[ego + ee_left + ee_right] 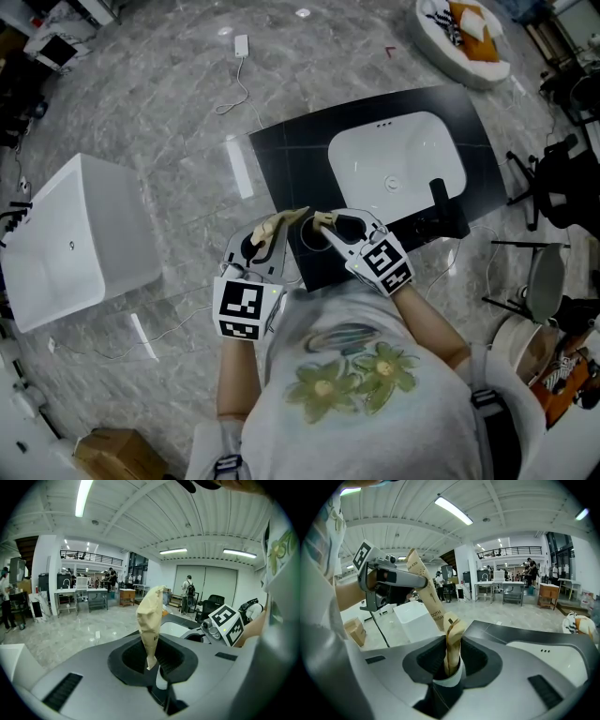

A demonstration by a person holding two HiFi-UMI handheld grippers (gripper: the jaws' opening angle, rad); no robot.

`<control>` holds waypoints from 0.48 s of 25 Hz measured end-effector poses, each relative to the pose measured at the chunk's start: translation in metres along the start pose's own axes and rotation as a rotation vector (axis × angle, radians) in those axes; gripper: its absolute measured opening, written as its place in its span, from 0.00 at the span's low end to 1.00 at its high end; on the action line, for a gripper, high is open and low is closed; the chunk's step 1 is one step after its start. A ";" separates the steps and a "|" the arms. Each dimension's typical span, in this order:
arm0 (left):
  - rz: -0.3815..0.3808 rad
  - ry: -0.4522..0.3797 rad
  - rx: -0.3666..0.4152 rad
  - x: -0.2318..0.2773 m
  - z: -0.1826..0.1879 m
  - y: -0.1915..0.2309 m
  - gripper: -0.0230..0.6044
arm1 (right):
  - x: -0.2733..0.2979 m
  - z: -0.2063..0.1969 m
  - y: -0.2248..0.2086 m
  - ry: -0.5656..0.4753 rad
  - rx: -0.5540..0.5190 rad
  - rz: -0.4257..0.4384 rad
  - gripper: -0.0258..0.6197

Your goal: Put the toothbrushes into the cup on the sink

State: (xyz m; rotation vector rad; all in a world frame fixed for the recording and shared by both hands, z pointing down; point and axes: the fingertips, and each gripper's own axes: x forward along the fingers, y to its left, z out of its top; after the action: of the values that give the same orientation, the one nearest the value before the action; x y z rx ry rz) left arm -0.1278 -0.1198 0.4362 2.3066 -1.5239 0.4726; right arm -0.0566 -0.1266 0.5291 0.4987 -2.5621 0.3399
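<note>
Tan paper toothbrush packets stand in both my grippers, close together over the near edge of the black counter. My left gripper has its jaws narrow, clamped on the left packet, which sticks up out of them. My right gripper has its jaws narrow too, pressing the lower end of the right packet. Just beyond lies the white sink, with a black faucet at its near right.

Grey marble floor, ceiling strip lights
</note>
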 end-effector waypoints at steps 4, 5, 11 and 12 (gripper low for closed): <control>0.004 -0.009 0.001 -0.005 0.000 -0.004 0.11 | -0.008 0.003 0.001 -0.031 0.008 -0.016 0.23; 0.007 -0.013 0.001 -0.007 0.001 -0.004 0.11 | -0.011 0.004 0.001 -0.041 0.009 -0.025 0.25; 0.027 -0.028 0.003 -0.023 0.006 -0.010 0.11 | -0.033 0.016 -0.002 -0.113 0.009 -0.112 0.29; 0.030 -0.031 0.004 -0.025 0.008 -0.011 0.11 | -0.038 0.018 -0.003 -0.122 0.008 -0.124 0.29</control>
State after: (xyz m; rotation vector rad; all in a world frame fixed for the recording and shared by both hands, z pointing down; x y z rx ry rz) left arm -0.1263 -0.0990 0.4173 2.3068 -1.5759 0.4505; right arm -0.0327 -0.1250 0.4948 0.6976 -2.6325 0.2839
